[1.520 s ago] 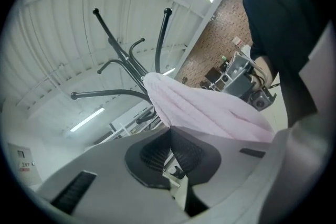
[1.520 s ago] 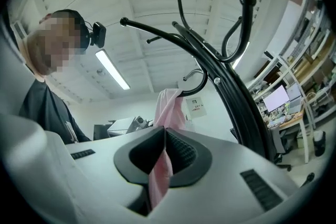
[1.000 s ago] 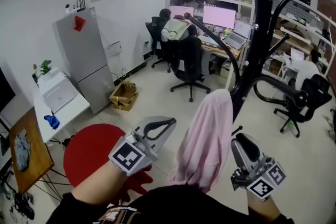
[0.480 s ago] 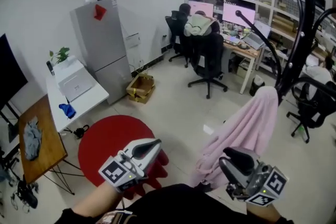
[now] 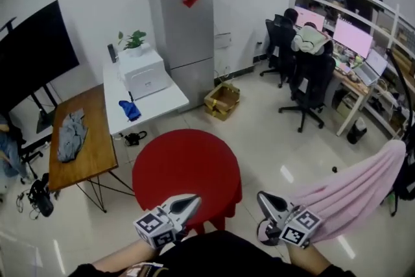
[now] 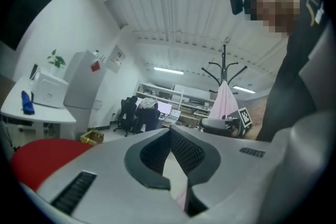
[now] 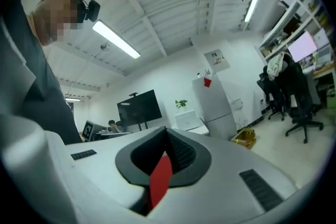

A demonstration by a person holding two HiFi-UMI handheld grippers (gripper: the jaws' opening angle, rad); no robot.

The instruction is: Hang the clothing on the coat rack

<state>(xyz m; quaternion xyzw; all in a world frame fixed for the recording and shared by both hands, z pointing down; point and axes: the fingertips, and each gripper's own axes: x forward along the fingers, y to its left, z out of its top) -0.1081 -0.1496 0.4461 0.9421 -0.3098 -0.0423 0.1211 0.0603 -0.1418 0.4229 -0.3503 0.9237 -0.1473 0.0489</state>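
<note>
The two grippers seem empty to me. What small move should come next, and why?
Probably move the left gripper toward the grey garment on the wooden table, opening its jaws. The pink garment already hangs on the coat rack; the left and the right gripper are both shut on nothing.

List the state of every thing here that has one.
left tongs, shut, empty
right tongs, shut, empty
pink garment, hanging on the coat rack
cardboard box, open
desk monitors, lit
big black screen, dark
</note>
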